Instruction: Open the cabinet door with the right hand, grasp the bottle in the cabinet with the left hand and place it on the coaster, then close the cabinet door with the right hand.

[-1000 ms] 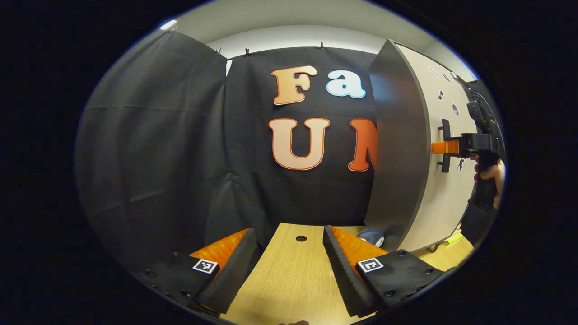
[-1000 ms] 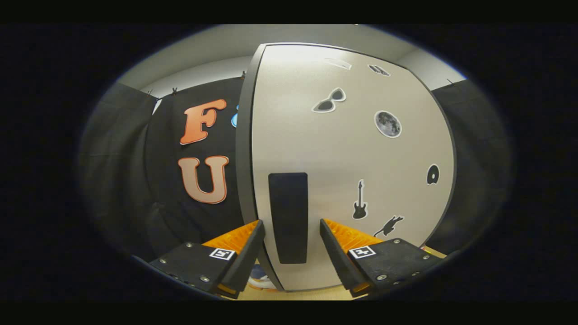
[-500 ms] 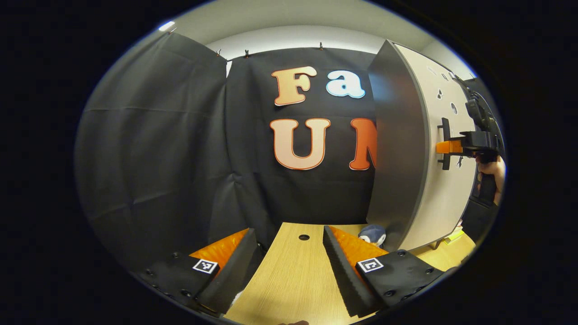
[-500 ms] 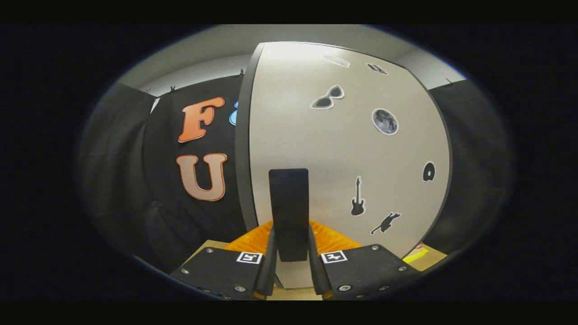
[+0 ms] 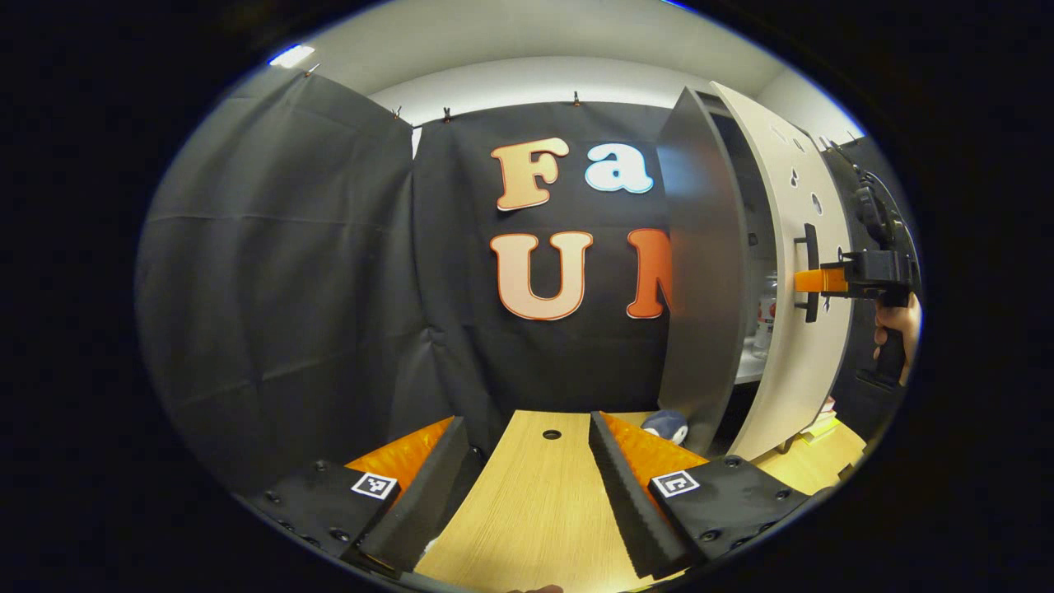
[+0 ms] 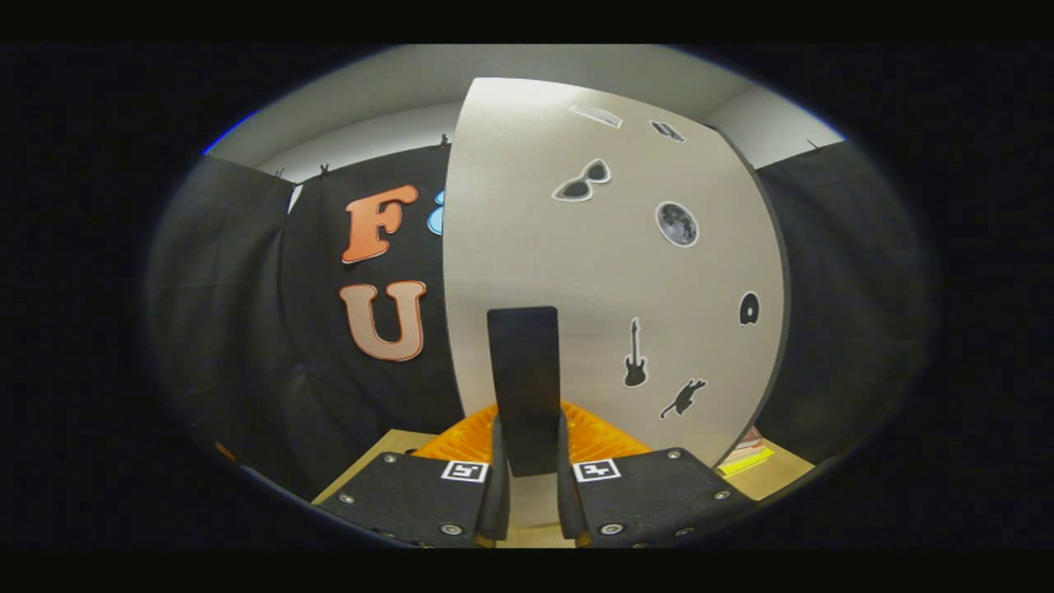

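Presently: right gripper [image 6: 527, 494] clamped on door handle [image 6: 524, 387], cabinet door [image 6: 609, 272] ajar; left gripper [image 5: 527, 494] spread wide above table [image 5: 535, 511].

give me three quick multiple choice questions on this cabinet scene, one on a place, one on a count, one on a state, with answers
1. Where is the right claw?
A. on the door handle
B. on the tabletop
C. on the door's top edge

2. How many guitar stickers are on the cabinet door?
A. none
B. one
C. three

3. What state is the left claw in?
A. shut on a bottle
B. shut on nothing
C. open

Answers:
1. A, both fingers press the dark handle in the right gripper view.
2. B, a single guitar sticker sits right of the handle.
3. C, its fingers stand apart over bare wooden table.
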A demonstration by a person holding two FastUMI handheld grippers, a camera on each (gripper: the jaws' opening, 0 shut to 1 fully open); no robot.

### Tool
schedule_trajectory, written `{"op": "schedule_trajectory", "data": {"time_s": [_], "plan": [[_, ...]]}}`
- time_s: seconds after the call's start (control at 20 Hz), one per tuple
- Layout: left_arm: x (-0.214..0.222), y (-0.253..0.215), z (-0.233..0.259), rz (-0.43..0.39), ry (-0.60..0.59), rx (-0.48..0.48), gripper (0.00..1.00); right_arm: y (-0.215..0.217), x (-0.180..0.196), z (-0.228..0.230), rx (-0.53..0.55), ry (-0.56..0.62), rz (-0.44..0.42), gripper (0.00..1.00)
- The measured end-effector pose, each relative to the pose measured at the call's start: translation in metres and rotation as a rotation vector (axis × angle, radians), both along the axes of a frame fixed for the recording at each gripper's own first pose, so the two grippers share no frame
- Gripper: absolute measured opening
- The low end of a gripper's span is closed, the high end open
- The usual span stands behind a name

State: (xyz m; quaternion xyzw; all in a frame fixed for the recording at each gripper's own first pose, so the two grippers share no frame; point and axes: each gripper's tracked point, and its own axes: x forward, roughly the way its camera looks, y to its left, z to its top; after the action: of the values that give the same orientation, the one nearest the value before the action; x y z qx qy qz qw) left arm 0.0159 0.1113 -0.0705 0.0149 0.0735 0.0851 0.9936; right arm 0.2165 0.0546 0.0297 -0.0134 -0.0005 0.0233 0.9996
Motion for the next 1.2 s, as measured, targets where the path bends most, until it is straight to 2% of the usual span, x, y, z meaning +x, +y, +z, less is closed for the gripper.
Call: {"op": "schedule_trajectory", "data": {"time_s": [0.05, 0.1, 0.15, 0.2, 0.4, 0.45, 0.55, 0.6, 0.85, 0.95, 1.0, 1.05, 1.15, 1.2], "plan": [[-0.012, -0.01, 0.003, -0.008, -0.001, 0.004, 0.94, -0.009, -0.019, -0.002, 0.002, -0.001, 0.003, 0.27], [-0.022, -0.019, 0.006, -0.018, -0.004, 0.009, 0.99, -0.019, -0.038, -0.005, 0.006, -0.002, 0.003, 0.23], [-0.03, -0.027, 0.009, -0.028, -0.009, 0.016, 0.99, -0.033, -0.062, -0.007, 0.011, -0.004, 0.003, 0.23], [-0.037, -0.035, 0.012, -0.033, -0.011, 0.023, 0.94, -0.044, -0.079, -0.008, 0.015, -0.008, 0.002, 0.19], [-0.065, -0.075, 0.019, -0.071, -0.013, 0.02, 0.96, -0.08, -0.126, -0.01, 0.027, -0.019, -0.003, 0.22], [-0.071, -0.084, 0.021, -0.078, -0.014, 0.02, 0.94, -0.088, -0.134, -0.011, 0.03, -0.019, 0.0, 0.22], [-0.081, -0.099, 0.025, -0.089, -0.014, 0.024, 0.96, -0.105, -0.151, -0.01, 0.033, -0.022, 0.0, 0.24], [-0.086, -0.106, 0.025, -0.094, -0.014, 0.026, 0.94, -0.113, -0.16, -0.011, 0.034, -0.025, -0.001, 0.22], [-0.106, -0.141, 0.025, -0.111, -0.003, 0.026, 0.96, -0.156, -0.191, -0.006, 0.034, -0.035, -0.021, 0.21], [-0.109, -0.156, 0.027, -0.119, -0.003, 0.025, 0.96, -0.178, -0.204, -0.003, 0.029, -0.035, -0.037, 0.18], [-0.112, -0.162, 0.025, -0.123, -0.003, 0.021, 0.94, -0.191, -0.21, -0.003, 0.023, -0.038, -0.047, 0.23], [-0.114, -0.17, 0.026, -0.129, -0.003, 0.017, 0.96, -0.203, -0.215, -0.001, 0.022, -0.041, -0.056, 0.2], [-0.116, -0.183, 0.027, -0.137, -0.004, 0.012, 0.94, -0.224, -0.221, 0.001, 0.023, -0.041, -0.066, 0.14], [-0.117, -0.191, 0.027, -0.145, -0.003, 0.011, 0.94, -0.232, -0.225, 0.001, 0.026, -0.041, -0.066, 0.16]]}}
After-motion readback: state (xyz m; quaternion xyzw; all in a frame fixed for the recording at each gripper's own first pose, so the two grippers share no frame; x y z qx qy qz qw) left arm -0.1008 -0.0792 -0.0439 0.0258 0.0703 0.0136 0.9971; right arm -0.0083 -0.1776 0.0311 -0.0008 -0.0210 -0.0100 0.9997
